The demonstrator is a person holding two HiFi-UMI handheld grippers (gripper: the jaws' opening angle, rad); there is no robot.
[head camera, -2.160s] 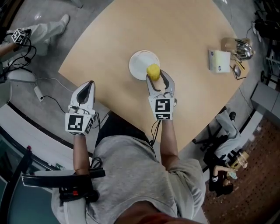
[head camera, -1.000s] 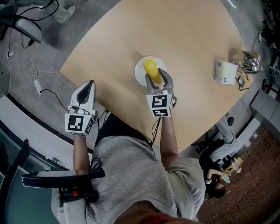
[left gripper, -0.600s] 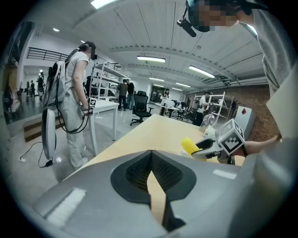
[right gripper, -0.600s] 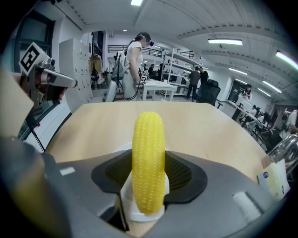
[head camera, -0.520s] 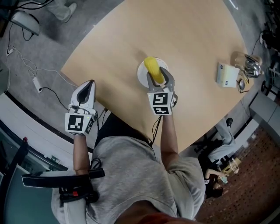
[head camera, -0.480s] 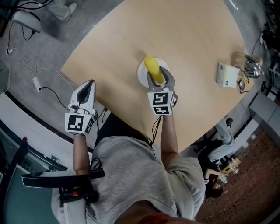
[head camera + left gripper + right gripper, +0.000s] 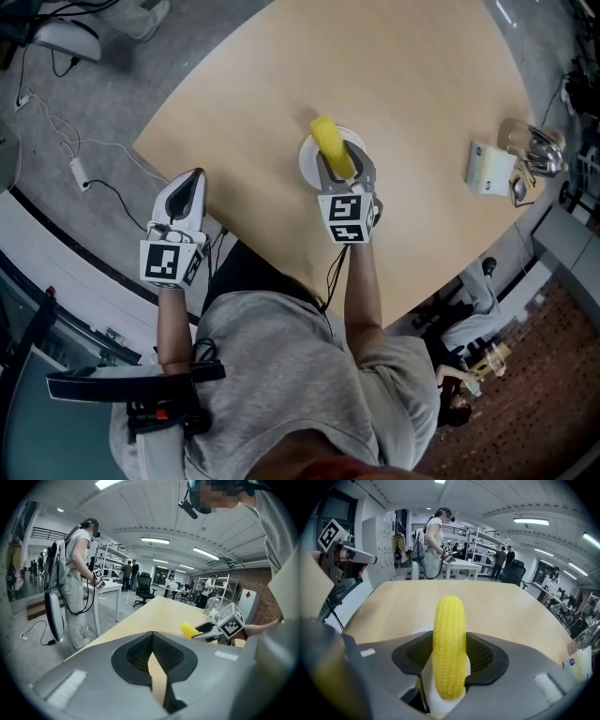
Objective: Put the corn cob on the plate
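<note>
The corn cob (image 7: 330, 145) has shifted over the plate (image 7: 306, 162), clamped in right hand-held gripper (image 7: 343, 169).

Yellow corn cob (image 7: 332, 148) held lengthwise btwn right gripper (image 7: 340, 167) jaws, above small round white plate (image 7: 307, 159)

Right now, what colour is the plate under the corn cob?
White. The plate shows best in the head view, beneath the yellow corn cob.

Open-plan robotics lab, part workshop, part office. Ahead of right tongs (image 7: 342, 169): ceiling strip lights (image 7: 532, 521), metal shelving racks (image 7: 480, 550), swivel office chair (image 7: 515, 571), white worktable (image 7: 461, 564). Ahead of left tongs (image 7: 152, 637): person wearing backpack rig (image 7: 77, 573). Left of those tongs: power strip (image 7: 80, 170) with cables on grey floor (image 7: 187, 56).
</note>
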